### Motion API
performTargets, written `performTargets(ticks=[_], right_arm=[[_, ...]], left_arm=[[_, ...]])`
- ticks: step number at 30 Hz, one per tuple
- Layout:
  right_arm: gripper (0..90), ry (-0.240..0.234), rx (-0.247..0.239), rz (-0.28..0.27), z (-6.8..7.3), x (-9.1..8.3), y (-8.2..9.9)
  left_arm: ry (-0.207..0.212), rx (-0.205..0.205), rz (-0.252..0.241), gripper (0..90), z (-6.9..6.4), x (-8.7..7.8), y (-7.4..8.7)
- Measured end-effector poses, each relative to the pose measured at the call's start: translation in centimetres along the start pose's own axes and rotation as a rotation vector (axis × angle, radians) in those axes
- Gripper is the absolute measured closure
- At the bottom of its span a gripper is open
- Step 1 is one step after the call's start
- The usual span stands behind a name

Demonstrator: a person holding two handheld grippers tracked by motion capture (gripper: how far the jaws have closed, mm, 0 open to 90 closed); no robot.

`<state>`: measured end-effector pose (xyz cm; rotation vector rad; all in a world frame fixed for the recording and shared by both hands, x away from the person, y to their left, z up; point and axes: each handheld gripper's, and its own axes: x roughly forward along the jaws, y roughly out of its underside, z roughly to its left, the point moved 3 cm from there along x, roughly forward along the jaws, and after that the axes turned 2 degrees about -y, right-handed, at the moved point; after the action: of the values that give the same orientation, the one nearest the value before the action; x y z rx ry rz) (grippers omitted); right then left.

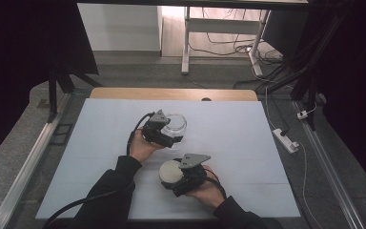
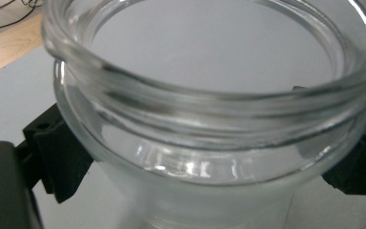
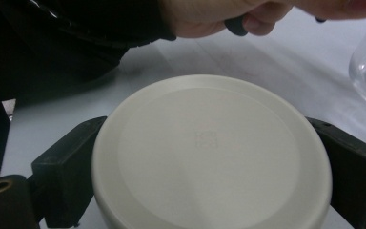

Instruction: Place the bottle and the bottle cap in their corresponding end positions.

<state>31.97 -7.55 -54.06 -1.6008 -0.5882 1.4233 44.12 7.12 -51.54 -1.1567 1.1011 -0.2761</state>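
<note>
Toward the left of the white table (image 1: 100,157), the left gripper (image 1: 167,136) clasps a clear, wide-mouthed glass jar (image 1: 176,125) by its sides, likely steadying it with the mouth open. Just nearer and to its right, the right gripper (image 1: 178,175) is clamped around a round cream-white lid (image 1: 170,171), top face up, seemingly ready for the jar.

Grey floor (image 1: 138,71); white desk frame (image 1: 187,38)
</note>
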Motion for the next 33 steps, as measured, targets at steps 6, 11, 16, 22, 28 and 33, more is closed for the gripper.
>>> performTargets(ticks=[6,11,16,22,28,33], right_arm=[[6.8,-0.005,0.007,0.033,-0.2,0.7,0.7],[6.7,0.0,0.005,0.057,-0.3,0.9,0.9],[6.7,0.014,0.011,0.086,-0.5,1.0,1.0],[6.6,0.027,-0.002,0.129,-0.5,1.3,1.1],[6.4,0.047,0.008,0.147,-0.6,1.4,1.2],[6.0,0.038,0.03,0.148,-0.8,1.4,1.2]], left_arm=[[-0.012,-0.003,0.013,7.5,0.2,0.5,0.5],[-0.014,-0.006,0.017,7.6,0.2,0.9,1.0],[-0.021,-0.002,0.029,7.5,0.1,1.4,1.3],[-0.02,0.001,0.032,7.5,0.2,1.6,1.7],[-0.014,0.008,0.035,7.1,0.2,1.6,1.8],[-0.01,0.002,0.029,6.3,0.3,1.6,1.8]])
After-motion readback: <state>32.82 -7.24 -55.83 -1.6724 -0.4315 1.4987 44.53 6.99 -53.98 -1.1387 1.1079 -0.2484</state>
